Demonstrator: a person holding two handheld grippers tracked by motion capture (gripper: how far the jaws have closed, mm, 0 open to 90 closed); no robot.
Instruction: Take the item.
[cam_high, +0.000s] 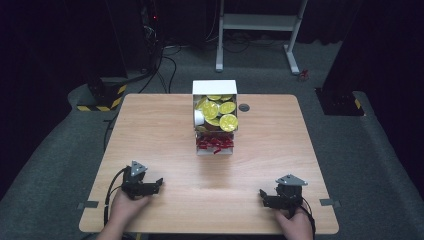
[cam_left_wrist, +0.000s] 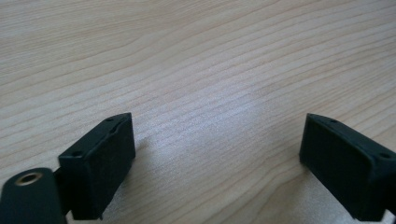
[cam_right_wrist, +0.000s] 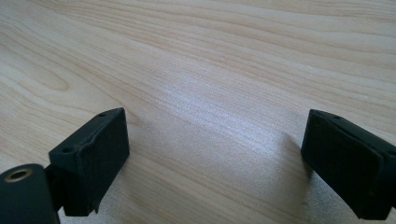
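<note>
jaws: both pairs standing wide apart, gripping nothing
left gripper (cam_high: 159, 185): resting near table's (cam_high: 150, 125) near-left corner
right gripper (cam_high: 262, 196): sitting near near-right corner
white box (cam_high: 215, 88): standing at far edge, holding yellow-lidded cups (cam_high: 228, 122)

Red items (cam_high: 215, 144) in the white box (cam_high: 214, 87) too small to identify; forearms cut off at bottom edge.

Grey carpet floor (cam_high: 380, 150), white metal stand (cam_high: 260, 22), dark surroundings
</note>
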